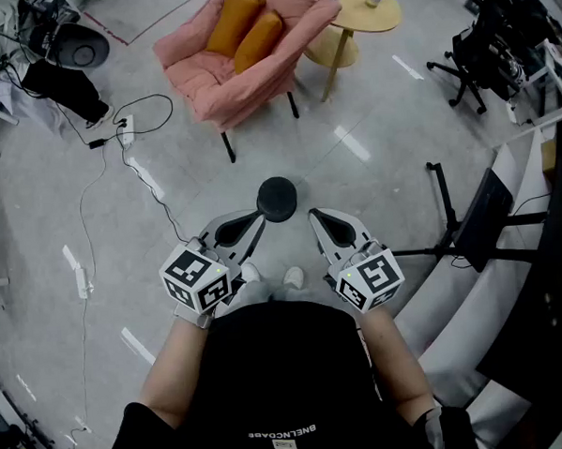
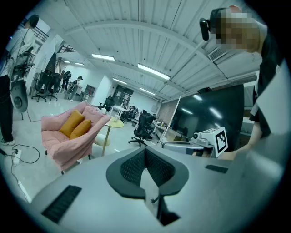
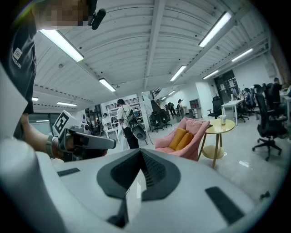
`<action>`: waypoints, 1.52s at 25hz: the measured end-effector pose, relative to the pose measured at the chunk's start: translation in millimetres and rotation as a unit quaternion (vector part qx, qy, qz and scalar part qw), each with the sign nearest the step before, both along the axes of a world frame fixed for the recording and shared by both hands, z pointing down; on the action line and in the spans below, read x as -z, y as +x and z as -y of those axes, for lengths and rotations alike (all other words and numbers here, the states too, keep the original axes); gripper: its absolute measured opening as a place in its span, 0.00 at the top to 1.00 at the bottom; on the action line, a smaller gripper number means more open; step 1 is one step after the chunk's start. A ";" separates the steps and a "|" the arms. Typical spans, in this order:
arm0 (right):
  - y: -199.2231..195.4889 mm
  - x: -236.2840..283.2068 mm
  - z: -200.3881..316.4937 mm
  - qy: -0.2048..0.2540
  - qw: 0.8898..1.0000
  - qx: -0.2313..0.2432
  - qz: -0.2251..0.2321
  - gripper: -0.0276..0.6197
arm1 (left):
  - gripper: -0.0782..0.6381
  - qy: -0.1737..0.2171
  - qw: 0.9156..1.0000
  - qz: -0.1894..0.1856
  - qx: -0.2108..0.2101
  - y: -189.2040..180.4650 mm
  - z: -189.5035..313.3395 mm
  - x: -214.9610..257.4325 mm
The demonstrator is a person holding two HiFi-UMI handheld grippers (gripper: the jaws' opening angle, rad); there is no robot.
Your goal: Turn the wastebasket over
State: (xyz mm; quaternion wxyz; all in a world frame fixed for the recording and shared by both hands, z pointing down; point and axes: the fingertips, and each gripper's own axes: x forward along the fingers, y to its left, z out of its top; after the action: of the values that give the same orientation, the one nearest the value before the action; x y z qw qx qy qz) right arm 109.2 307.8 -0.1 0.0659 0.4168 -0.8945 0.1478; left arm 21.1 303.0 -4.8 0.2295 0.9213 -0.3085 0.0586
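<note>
The wastebasket (image 1: 277,198), a small round black one, stands on the grey floor just ahead of the person's feet; from above it shows only as a dark disc. My left gripper (image 1: 254,217) hangs to its near left and my right gripper (image 1: 315,215) to its near right, both above the floor and apart from it. Each gripper is shut with nothing between its pads. The left gripper view shows its closed jaws (image 2: 146,157) and the right gripper (image 2: 200,141) beyond. The right gripper view shows its closed jaws (image 3: 140,159) and the left gripper (image 3: 82,139). Neither gripper view shows the wastebasket.
A pink armchair (image 1: 244,52) with orange cushions stands beyond the wastebasket, and a round yellow table (image 1: 364,8) beside it. Cables and a power strip (image 1: 126,133) lie on the floor at left. A black screen on a stand (image 1: 478,227) and a white curved bench (image 1: 474,321) are at right.
</note>
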 end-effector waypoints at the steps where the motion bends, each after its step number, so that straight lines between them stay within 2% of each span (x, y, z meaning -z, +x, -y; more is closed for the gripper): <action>1: -0.6 0.1 1.1 0.000 1.000 -0.002 0.000 0.95 | 0.87 0.003 1.000 0.001 -0.002 -1.9 0.2 0.0; 9: -17.1 3.4 5.8 -0.004 1.000 -0.018 0.015 0.95 | 0.87 0.004 1.000 -0.013 -0.008 -24.2 6.3 1.0; 14: -31.4 10.3 14.9 -0.016 0.996 -0.030 0.080 0.94 | 0.87 0.018 0.999 -0.022 -0.015 -44.6 14.7 1.7; 19: -46.3 3.7 29.4 -0.033 0.997 -0.055 0.047 0.94 | 0.87 0.014 0.999 -0.039 -0.012 -72.4 28.7 -0.9; 23: -54.2 -2.7 39.7 -0.040 0.997 -0.071 0.015 0.94 | 0.87 -0.011 0.997 -0.077 -0.009 -88.5 41.3 -0.5; 26: -58.6 -7.7 49.1 -0.041 0.997 -0.069 -0.004 0.94 | 0.87 -0.004 0.998 -0.057 -0.006 -93.1 54.1 -5.7; 31: -40.0 -20.1 79.3 -0.048 0.996 -0.068 -0.002 0.94 | 0.87 -0.028 0.997 -0.072 0.009 -84.2 79.0 -17.5; 38: 7.4 -34.7 141.2 -0.067 0.996 -0.049 0.015 0.94 | 0.87 -0.044 0.997 -0.046 0.054 -48.7 129.1 -34.9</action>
State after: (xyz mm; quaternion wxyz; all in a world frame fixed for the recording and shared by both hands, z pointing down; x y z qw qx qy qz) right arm 116.6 166.7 34.7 0.0727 0.4522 -0.8621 0.2167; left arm -27.6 174.0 30.0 0.2863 0.8939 -0.3445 0.0173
